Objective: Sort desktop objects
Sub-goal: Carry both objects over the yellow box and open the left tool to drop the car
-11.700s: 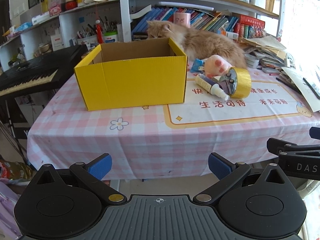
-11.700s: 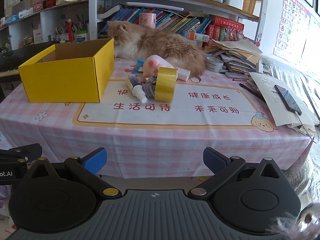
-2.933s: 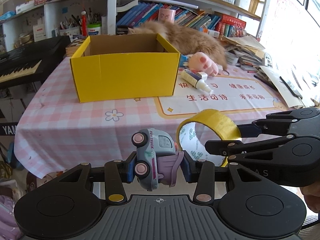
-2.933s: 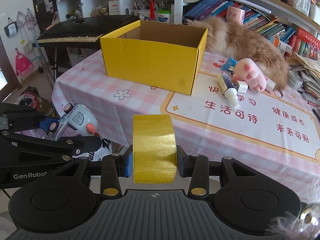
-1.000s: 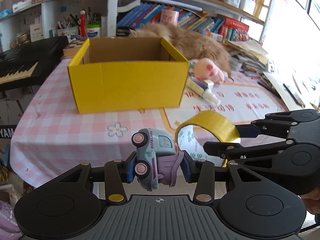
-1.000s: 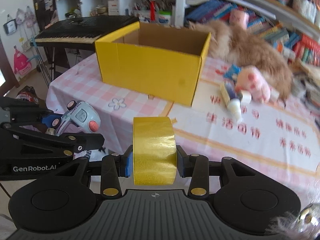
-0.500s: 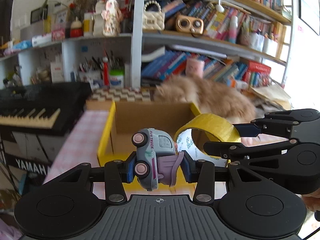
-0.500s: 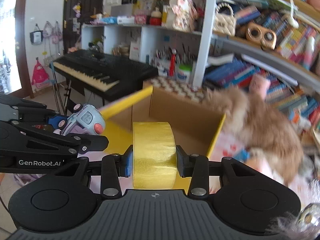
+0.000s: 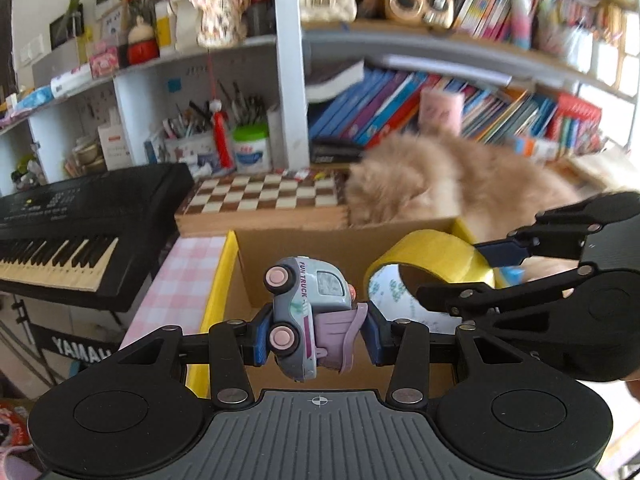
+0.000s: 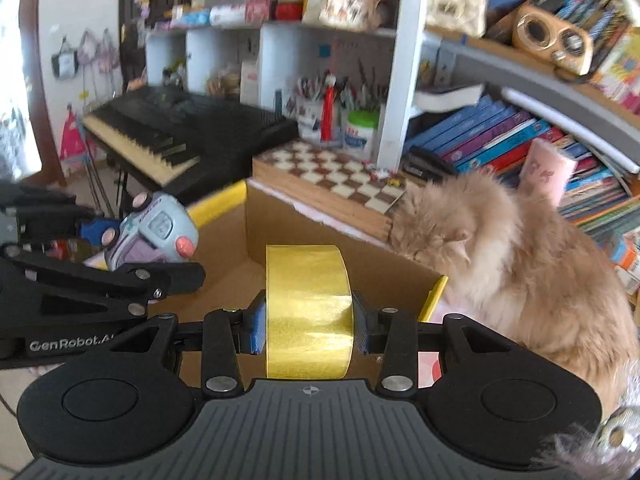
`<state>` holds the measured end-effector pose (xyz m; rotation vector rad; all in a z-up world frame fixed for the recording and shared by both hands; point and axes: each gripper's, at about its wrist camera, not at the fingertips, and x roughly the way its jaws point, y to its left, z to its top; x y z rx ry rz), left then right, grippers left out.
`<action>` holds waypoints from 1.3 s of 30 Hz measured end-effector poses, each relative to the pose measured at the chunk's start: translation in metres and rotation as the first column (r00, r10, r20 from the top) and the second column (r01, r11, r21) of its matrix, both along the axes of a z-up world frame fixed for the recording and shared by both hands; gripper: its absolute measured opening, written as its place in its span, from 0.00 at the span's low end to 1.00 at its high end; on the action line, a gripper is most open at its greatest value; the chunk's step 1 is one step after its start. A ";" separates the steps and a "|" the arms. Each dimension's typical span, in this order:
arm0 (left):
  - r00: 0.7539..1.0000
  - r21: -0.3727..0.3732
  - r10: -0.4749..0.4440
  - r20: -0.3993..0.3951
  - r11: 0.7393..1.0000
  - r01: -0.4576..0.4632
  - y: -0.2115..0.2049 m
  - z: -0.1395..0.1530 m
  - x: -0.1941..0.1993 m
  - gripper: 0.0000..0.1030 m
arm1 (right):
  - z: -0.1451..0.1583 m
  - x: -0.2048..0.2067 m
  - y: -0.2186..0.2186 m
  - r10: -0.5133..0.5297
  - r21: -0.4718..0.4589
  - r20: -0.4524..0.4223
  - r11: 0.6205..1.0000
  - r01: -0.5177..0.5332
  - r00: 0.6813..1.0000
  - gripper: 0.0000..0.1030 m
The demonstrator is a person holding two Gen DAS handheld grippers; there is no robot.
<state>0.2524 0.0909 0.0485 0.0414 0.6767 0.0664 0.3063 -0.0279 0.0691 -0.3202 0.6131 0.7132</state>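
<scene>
Change since earlier frames: both grippers, seen short of the worktop edge a second ago, now hang over the open yellow box (image 9: 218,300); the loads sit unchanged in the jaws.
Toy truck (image 9: 306,312): clamped by its sides in the left gripper (image 9: 312,338), jaws partly closed on it, nose tipped up, above the box's left half.
Tape roll (image 10: 308,332): pinched across its width by the right gripper (image 10: 308,334), jaws closed tight on it, roll on edge, above the box interior.
Reason for hold: side grips leave each item free to drop straight down on release.
Box: on the pink checked worktop (image 9: 180,276), top open, brown floor visible.
Cat (image 10: 500,256): lying against the far box wall, head at the rim; likely hazard at release.
Surroundings: chessboard (image 9: 264,196), keyboard (image 9: 80,216), bookshelves behind.
</scene>
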 end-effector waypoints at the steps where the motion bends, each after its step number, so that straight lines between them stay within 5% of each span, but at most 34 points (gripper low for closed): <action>1: 1.000 0.009 0.004 -0.014 1.000 -0.004 0.000 -0.004 0.005 0.42 | -0.005 0.007 0.003 0.015 -0.019 -0.002 1.000 -0.015 1.000 0.37; 16: 0.977 0.107 -0.006 -0.215 0.994 0.030 -0.008 -0.051 0.063 0.42 | -0.061 0.066 0.035 0.223 -0.266 -0.042 0.937 -0.226 0.974 0.37; 39: 0.968 0.179 0.013 -0.250 0.983 0.033 -0.007 -0.049 0.087 0.46 | -0.065 0.087 0.043 0.263 -0.259 -0.068 0.927 -0.271 0.963 0.37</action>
